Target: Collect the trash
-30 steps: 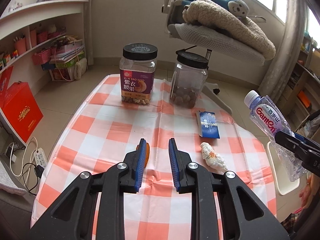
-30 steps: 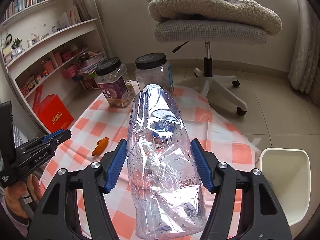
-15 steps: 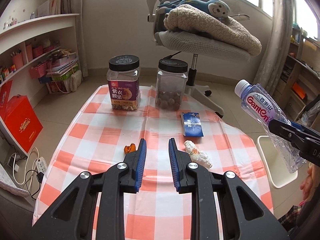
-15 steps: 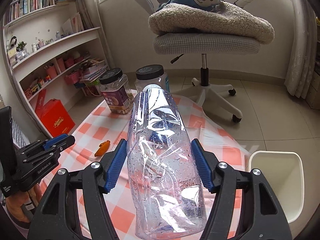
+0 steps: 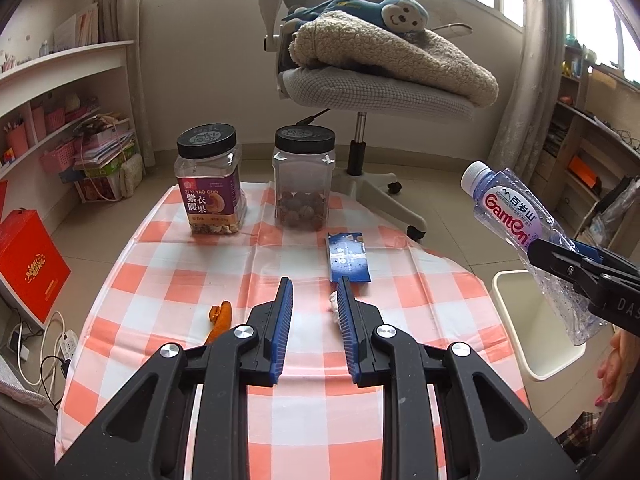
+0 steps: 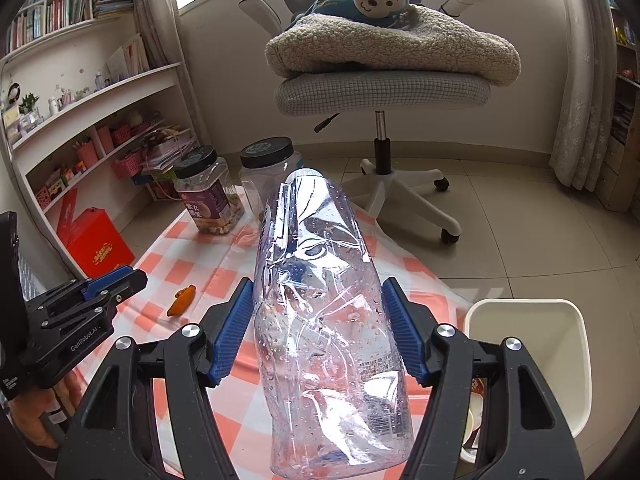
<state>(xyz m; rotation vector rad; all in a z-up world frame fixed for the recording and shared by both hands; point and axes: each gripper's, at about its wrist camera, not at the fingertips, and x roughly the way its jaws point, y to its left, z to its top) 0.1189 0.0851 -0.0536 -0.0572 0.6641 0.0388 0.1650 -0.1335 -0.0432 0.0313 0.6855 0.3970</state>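
My right gripper [image 6: 320,300] is shut on a crumpled clear plastic bottle [image 6: 320,300] and holds it in the air beside the table's right edge, next to the white trash bin [image 6: 576,344]. The bottle [image 5: 516,216] and the bin [image 5: 520,320] also show at the right of the left wrist view. My left gripper [image 5: 314,292] is open and empty above the checkered table [image 5: 180,280]. On the table lie an orange peel [image 5: 220,316], a blue wrapper [image 5: 348,258] and a white crumpled scrap [image 5: 333,304], partly hidden by my right finger.
Two black-lidded jars, one with nuts [image 5: 210,188] and one clear [image 5: 304,180], stand at the table's far edge. A swivel chair [image 5: 380,84] with a blanket and plush monkey stands behind. Shelves [image 5: 60,120] and a red box [image 5: 28,260] are at the left.
Both grippers have pulled back and risen, so the table looks farther away. The right gripper still holds the bottle and has swung nearer the bin. The left gripper stays open.
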